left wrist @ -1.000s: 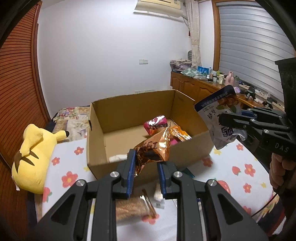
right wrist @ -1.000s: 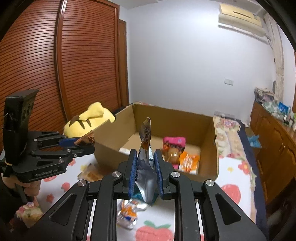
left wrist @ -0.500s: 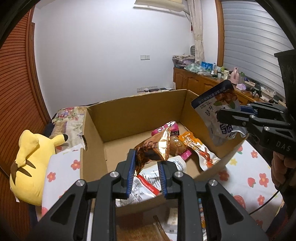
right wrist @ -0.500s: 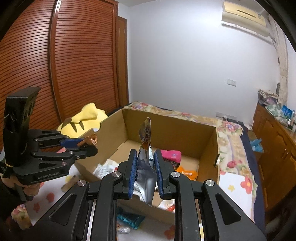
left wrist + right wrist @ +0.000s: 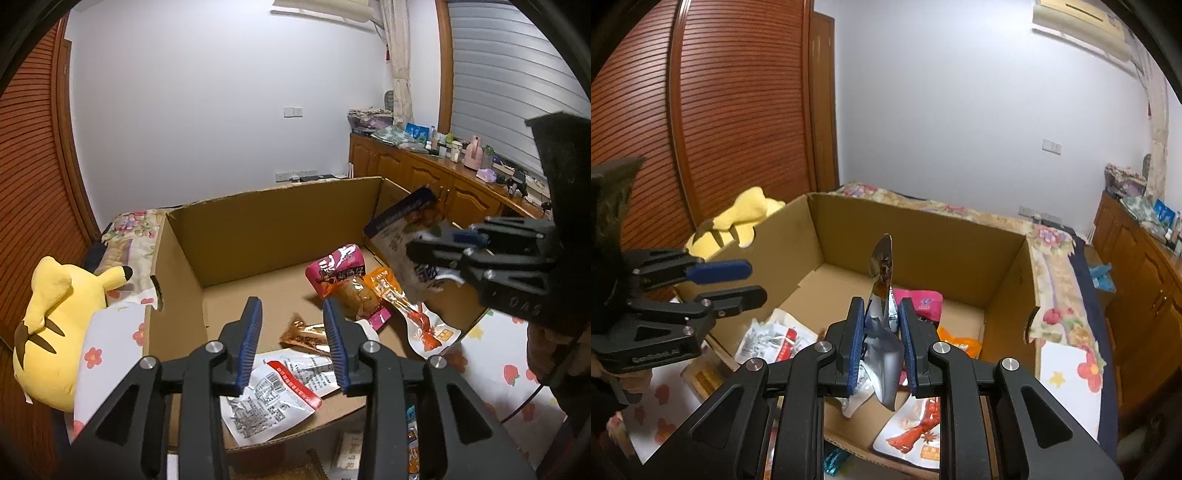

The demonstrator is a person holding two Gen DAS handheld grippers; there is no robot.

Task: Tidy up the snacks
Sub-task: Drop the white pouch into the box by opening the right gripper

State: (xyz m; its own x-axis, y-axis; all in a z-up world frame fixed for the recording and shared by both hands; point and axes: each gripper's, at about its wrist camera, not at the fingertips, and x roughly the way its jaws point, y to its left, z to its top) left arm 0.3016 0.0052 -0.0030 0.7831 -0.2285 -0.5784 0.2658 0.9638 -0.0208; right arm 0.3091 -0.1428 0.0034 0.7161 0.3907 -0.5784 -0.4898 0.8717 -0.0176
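Note:
An open cardboard box [image 5: 277, 221] stands on a floral bed sheet and holds several snack packets. My left gripper [image 5: 294, 334] hangs over the box's near side; its jaws are opening with nothing pressed between them. A copper foil packet [image 5: 304, 336] lies loose in the box just below them. Beside it are a pink packet [image 5: 338, 266], an orange packet [image 5: 388, 288] and a white-and-red packet [image 5: 273, 395]. My right gripper [image 5: 882, 314] is shut on a silver pouch [image 5: 881, 280] above the box [image 5: 923, 240]. From the left wrist view that pouch [image 5: 399, 236] hangs over the box's right wall.
A yellow plush toy [image 5: 55, 314] lies left of the box. More snack packets [image 5: 413, 446] lie on the sheet in front of it. A wooden cabinet [image 5: 424, 177] with clutter runs along the right wall, and a slatted wardrobe door [image 5: 738, 110] stands on the left.
The left jaws have parted and the copper packet has dropped from them into the box. Both grippers moved forward over the box; the right one still grips its pouch.

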